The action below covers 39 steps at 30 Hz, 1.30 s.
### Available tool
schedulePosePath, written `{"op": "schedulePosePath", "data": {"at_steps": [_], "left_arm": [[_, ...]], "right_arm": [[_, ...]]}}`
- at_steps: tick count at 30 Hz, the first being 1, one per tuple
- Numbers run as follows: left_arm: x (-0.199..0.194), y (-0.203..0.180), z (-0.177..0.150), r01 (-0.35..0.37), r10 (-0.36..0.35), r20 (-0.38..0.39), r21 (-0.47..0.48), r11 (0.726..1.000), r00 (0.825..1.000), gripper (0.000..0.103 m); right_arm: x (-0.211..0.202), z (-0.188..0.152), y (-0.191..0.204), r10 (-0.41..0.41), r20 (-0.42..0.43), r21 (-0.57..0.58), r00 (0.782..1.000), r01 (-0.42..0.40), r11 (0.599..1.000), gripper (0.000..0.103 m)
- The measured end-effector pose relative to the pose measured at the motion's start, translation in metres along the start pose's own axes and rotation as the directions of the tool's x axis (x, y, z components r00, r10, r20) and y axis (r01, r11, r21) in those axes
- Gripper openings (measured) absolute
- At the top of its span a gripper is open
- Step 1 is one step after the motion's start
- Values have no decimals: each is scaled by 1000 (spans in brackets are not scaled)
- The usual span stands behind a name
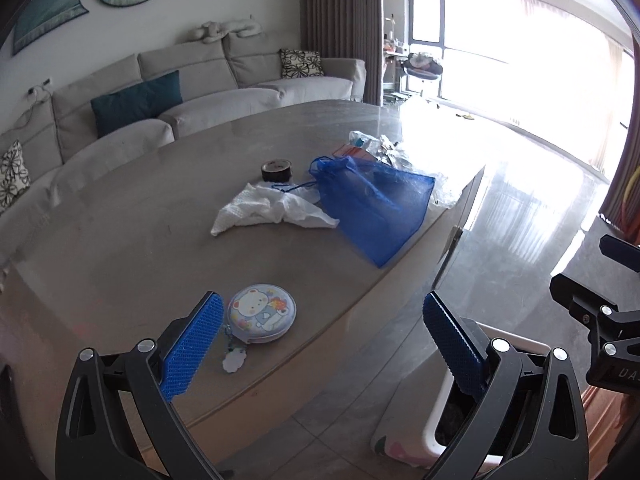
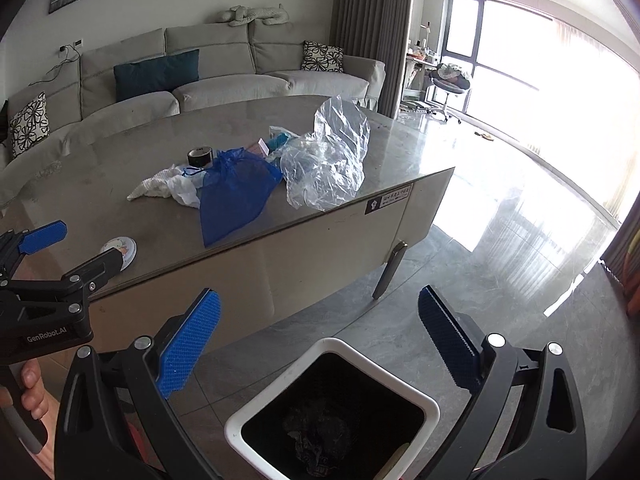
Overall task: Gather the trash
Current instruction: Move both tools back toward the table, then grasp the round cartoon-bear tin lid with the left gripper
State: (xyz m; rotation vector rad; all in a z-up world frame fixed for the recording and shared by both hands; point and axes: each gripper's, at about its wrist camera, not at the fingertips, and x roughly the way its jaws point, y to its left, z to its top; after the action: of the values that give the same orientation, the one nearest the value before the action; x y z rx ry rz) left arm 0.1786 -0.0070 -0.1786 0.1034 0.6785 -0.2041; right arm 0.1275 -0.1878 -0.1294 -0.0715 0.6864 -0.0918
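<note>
On the grey table (image 1: 120, 248) lie a crumpled white tissue (image 1: 268, 210), a blue mesh bag (image 1: 372, 204) and crumpled clear plastic (image 2: 324, 160). My left gripper (image 1: 320, 344) is open and empty, above the table's near edge by a round bear-print case (image 1: 262, 314). My right gripper (image 2: 320, 340) is open and empty, above a white bin (image 2: 332, 412) with a black liner on the floor. Dark crumpled trash lies inside the bin. The left gripper (image 2: 72, 248) also shows in the right wrist view.
A roll of black tape (image 1: 277, 170) stands behind the tissue. A small pink and teal packet (image 2: 272, 142) lies behind the mesh bag. A grey sofa (image 1: 200, 92) runs behind the table. Tiled floor (image 2: 500, 260) stretches right toward a bright window.
</note>
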Motion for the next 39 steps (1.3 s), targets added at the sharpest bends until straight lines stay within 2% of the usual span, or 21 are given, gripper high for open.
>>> {"op": "schedulePosePath", "data": {"at_steps": [7,13,17,31,33,35,39], "left_arm": [[14,35,2,-48,47,-18,-91,995,999,98],[32,53,-1,-93,86,-57,-136,986,995,98],[46,61,-6,-122,111,-87,-137,983,990,98],[87,62,-17,-92,70,-160,-137,986,985,98],[93,59,-17,-104,81,-178,-123,987,981,98],[94,55,-17,-119,101,-169,-96,988,980,98],[95,57,-17,-112,95,-160,-99,989,983,97]], "right_arm": [[-3,25,27,22,54,-73,998,-18,997,98],[5,37,47,50,57,-97,997,-44,994,98],[13,41,56,58,48,-109,997,-52,993,98],[51,41,68,103,5,-112,995,-102,988,98],[55,41,68,108,0,-107,994,-107,988,98],[59,41,67,110,-3,-105,994,-110,988,98],[62,41,64,114,-8,-93,993,-114,989,98]]}}
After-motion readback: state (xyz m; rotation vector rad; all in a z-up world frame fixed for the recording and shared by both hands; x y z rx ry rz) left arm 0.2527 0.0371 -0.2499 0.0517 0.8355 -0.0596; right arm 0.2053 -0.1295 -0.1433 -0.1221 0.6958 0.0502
